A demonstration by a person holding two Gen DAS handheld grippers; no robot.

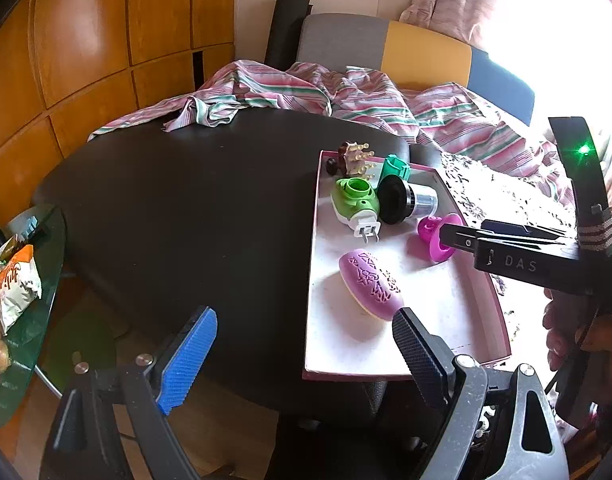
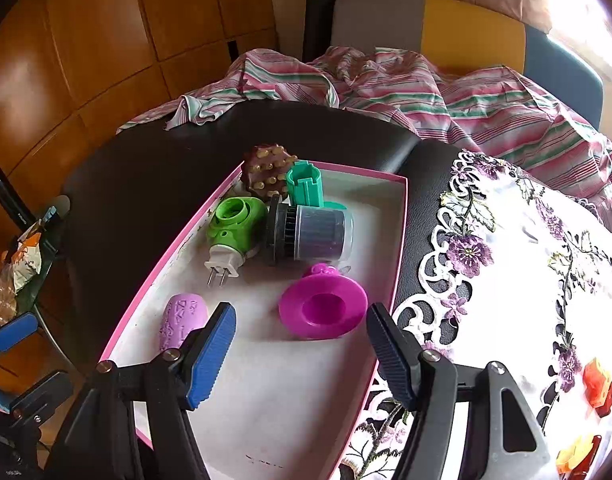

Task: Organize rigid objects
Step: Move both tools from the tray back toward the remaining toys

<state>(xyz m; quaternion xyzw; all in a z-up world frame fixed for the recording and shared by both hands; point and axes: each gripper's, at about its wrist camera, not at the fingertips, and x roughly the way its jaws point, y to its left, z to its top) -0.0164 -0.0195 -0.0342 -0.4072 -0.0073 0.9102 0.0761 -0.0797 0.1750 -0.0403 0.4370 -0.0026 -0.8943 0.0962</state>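
Right gripper [image 2: 302, 344] hanging wide open, empty, just short of the magenta cup [image 2: 321, 308].
Left gripper [image 1: 306, 356] idling open, empty; advancing squarely should be seating both pads on the rim.

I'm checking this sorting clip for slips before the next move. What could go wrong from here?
1. The magenta funnel-shaped piece lies on its side just ahead of the open right gripper; it might roll when touched.
2. The tray seems to overhang the black table's near edge, so pressing down there might tip it.
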